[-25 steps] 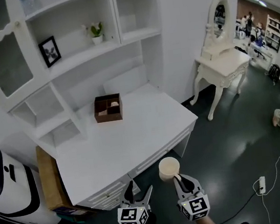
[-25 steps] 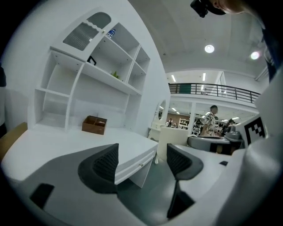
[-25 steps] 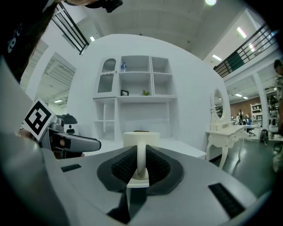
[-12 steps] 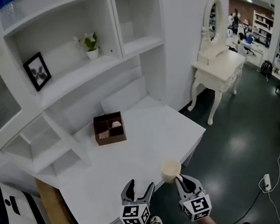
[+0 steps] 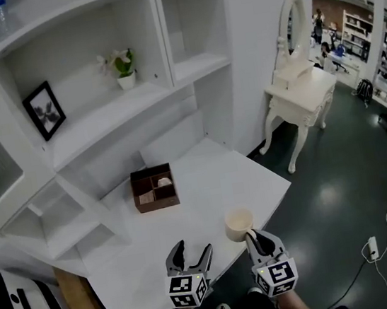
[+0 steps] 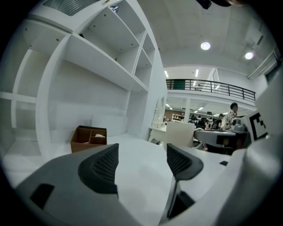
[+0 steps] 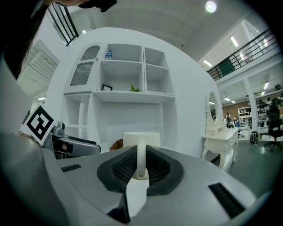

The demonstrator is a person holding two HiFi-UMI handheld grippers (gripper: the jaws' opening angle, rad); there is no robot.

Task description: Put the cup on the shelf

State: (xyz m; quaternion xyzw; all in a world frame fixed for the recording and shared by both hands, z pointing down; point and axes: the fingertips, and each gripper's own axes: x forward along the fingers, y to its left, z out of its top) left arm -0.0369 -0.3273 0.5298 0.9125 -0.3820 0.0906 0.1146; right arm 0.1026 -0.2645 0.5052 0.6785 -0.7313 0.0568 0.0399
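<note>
While the right gripper point(image 5: 252, 237) keeps the cup point(image 5: 238, 223), the desk point(image 5: 208, 184) looms closer.

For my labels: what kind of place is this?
Likely a furniture showroom or staged room in a large hall: white shelf unit, mirrored dressing table, railed balcony behind.

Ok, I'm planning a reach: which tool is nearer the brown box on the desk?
Left. The left tool, open, is on the person's side of the brown box; the right tool, shut on the cup, sits farther to the box's right.
</note>
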